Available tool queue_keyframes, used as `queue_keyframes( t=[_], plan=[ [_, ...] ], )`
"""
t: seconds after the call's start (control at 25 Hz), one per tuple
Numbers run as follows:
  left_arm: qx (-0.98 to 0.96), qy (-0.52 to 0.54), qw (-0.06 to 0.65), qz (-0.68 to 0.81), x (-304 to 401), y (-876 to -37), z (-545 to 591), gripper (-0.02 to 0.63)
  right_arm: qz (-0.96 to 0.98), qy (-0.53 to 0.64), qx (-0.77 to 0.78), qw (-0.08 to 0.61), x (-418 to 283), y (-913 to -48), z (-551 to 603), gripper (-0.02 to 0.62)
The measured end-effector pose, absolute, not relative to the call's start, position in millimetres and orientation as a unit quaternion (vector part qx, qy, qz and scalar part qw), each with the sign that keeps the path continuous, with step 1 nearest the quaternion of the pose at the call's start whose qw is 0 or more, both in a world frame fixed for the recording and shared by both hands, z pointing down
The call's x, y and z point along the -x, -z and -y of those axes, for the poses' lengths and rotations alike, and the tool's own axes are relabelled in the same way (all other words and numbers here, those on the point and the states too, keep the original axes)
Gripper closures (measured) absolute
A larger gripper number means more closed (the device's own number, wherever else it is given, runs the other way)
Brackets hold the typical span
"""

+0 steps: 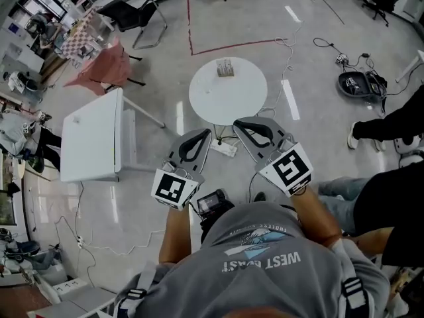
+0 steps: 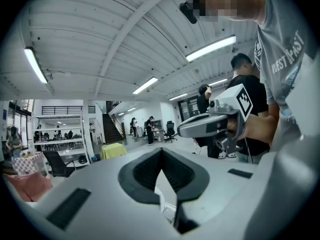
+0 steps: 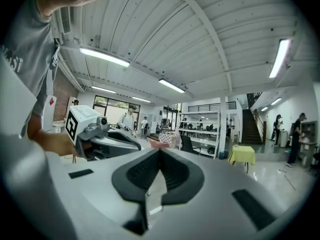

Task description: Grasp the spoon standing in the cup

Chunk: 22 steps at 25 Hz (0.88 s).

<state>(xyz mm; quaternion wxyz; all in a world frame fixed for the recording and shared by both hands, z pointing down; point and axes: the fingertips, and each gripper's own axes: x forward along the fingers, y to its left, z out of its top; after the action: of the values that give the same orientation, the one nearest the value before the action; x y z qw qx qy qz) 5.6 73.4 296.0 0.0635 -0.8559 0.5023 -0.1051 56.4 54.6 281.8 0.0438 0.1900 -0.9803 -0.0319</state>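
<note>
Looking down, I see my left gripper (image 1: 202,136) and right gripper (image 1: 242,126) side by side. Both have their fingers pressed together with nothing between them. I think they are shut and held up because there is nothing to grab here. Ahead of the fingertips, well apart from them, stands a round white table (image 1: 225,101) with a small thing (image 1: 225,68) on top. That may be the cup, but it is too small for me to see a spoon.

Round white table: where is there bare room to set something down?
Most of the round white table is bare: its near half and both sides. Only the far edge holds a small item. The square white table left of it looks mostly bare.
</note>
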Motion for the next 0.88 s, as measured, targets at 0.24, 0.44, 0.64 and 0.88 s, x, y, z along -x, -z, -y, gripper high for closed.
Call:
queue_keyframes(
  t=[0.24, 0.44, 0.64, 0.88],
  plan=[
    [0.87, 0.109, 0.058, -0.478, -14.7, -304.2, -46.5, 0.603, 0.976, 0.038, -0.207, 0.057, -64.2, -291.3, -32.0, 0.592],
    [0.884, 0.112, 0.061, -0.451, -8.2, -312.9, -18.5, 0.603, 0.968, 0.024, -0.241, 0.06, -61.4, -295.3, -8.8, 0.592],
    [0.899, 0.098, 0.071, -0.422, 4.1, -309.7, 21.0, 0.603, 0.959, 0.027, -0.273, 0.065, -47.7, -295.7, 24.9, 0.592],
    [0.907, 0.092, 0.079, -0.404, 38.8, -309.6, 58.6, 0.603, 0.955, 0.044, -0.283, 0.076, -11.7, -297.3, 53.4, 0.593]
  ],
)
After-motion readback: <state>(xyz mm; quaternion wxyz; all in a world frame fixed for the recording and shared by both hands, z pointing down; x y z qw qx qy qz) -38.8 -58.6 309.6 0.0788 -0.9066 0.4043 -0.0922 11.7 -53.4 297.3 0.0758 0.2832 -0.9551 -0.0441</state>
